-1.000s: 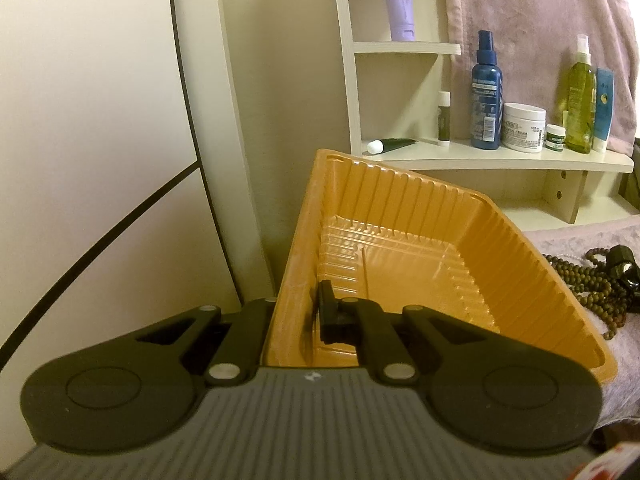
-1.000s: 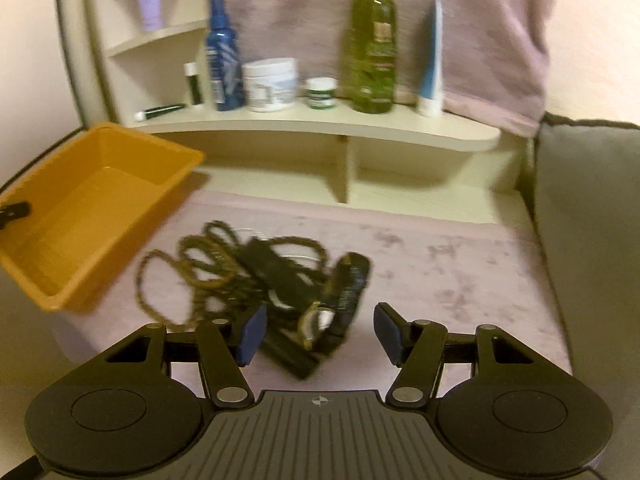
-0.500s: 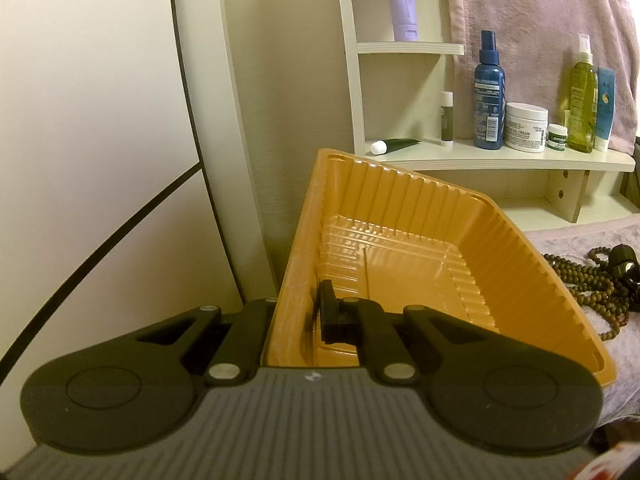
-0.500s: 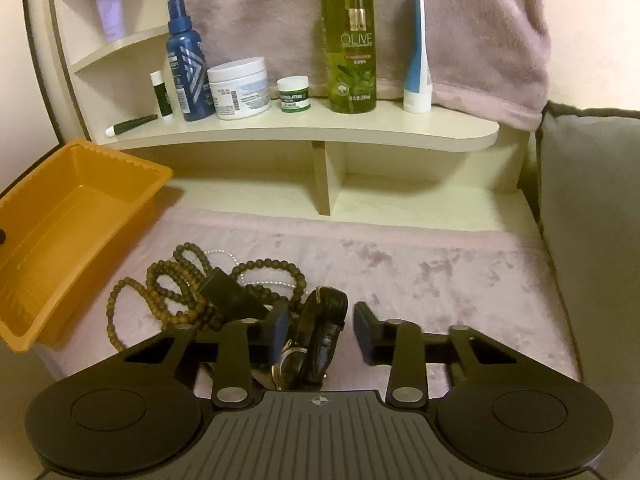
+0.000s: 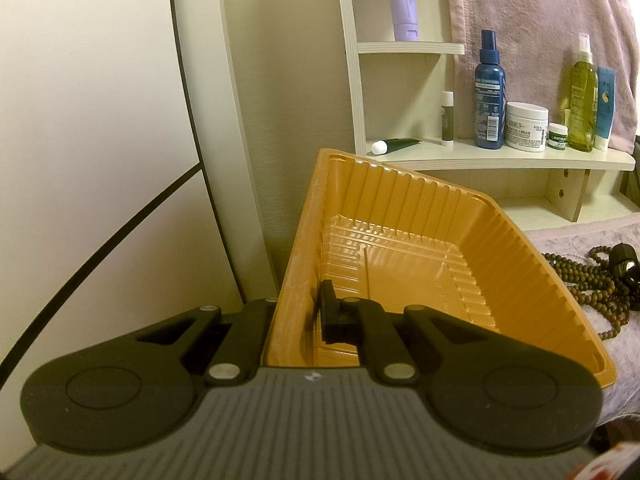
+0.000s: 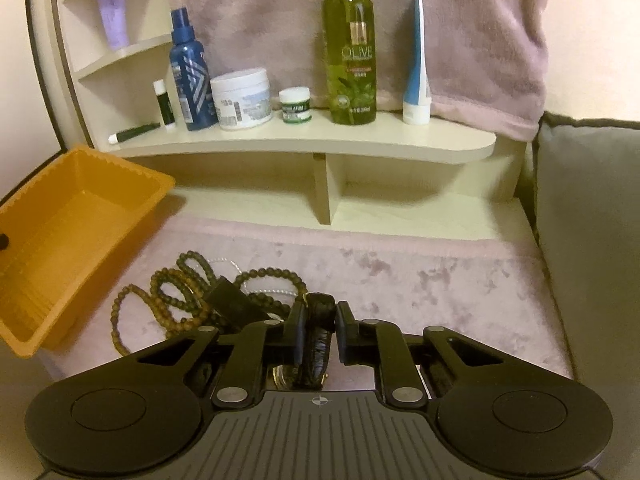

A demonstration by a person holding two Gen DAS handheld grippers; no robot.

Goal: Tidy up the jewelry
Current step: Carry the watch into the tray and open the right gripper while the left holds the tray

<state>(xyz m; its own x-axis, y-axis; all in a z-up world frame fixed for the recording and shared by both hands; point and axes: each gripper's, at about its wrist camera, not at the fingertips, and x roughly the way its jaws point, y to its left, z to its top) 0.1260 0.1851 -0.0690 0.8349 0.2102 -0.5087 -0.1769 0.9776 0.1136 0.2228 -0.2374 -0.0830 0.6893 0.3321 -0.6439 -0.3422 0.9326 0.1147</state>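
An orange ribbed plastic tray (image 5: 400,208) is tilted up at the left edge of the pink mat, and my left gripper (image 5: 304,314) is shut on its near wall, one finger inside and one outside. The tray (image 6: 100,160) looks empty. On the mat lies a tangle of brown bead strings (image 6: 172,292) with a black watch (image 6: 318,308). My right gripper (image 6: 320,332) is closing on the watch's black strap, which stands between the pads with both against it. The beads (image 5: 580,280) also show right of the tray.
A cream shelf (image 6: 400,144) behind the mat carries a blue spray bottle (image 6: 192,80), a white jar (image 6: 240,98), a green olive bottle (image 6: 352,60) and a tube (image 6: 416,80). A flat black piece (image 6: 232,300) lies among the beads. A grey cushion (image 6: 592,240) borders the right.
My right gripper has moved forward over the jewelry pile and its jaws have narrowed from wide apart onto the watch strap. The left gripper and the tray have stayed still.
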